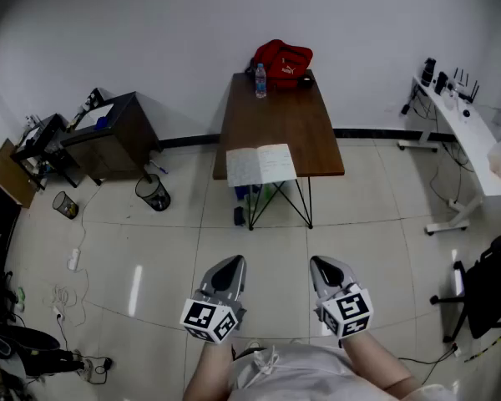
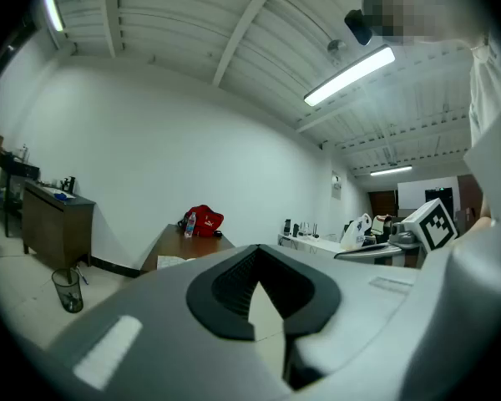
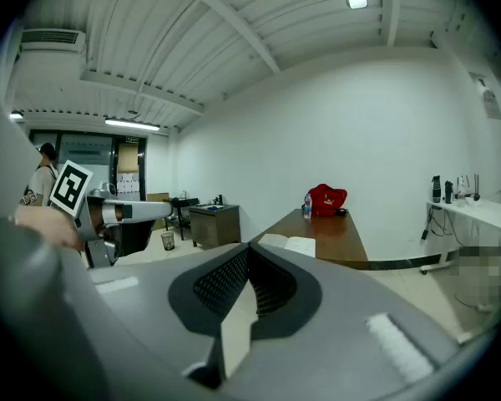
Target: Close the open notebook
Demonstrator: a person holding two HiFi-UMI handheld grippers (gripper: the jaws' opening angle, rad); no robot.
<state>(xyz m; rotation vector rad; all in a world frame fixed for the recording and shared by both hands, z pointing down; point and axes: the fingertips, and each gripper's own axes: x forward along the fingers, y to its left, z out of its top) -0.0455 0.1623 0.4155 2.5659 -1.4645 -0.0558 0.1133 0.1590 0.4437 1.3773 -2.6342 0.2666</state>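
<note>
The open notebook (image 1: pixel 260 165) lies flat, white pages up, at the near edge of a brown table (image 1: pixel 277 119). It also shows small in the left gripper view (image 2: pixel 172 261) and the right gripper view (image 3: pixel 296 243). My left gripper (image 1: pixel 233 261) and right gripper (image 1: pixel 321 261) are held side by side over the floor, well short of the table, both pointing toward it. Each one is shut, with nothing between its jaws. At the table's far end sit a red bag (image 1: pixel 281 60) and a water bottle (image 1: pixel 260 80).
A dark cabinet (image 1: pixel 108 136) and a wire bin (image 1: pixel 154 194) stand left of the table. A white desk (image 1: pixel 468 132) and a black chair (image 1: pixel 493 286) are on the right. Cables lie on the floor at left (image 1: pixel 67 295). Bottles stand under the table (image 1: pixel 255 197).
</note>
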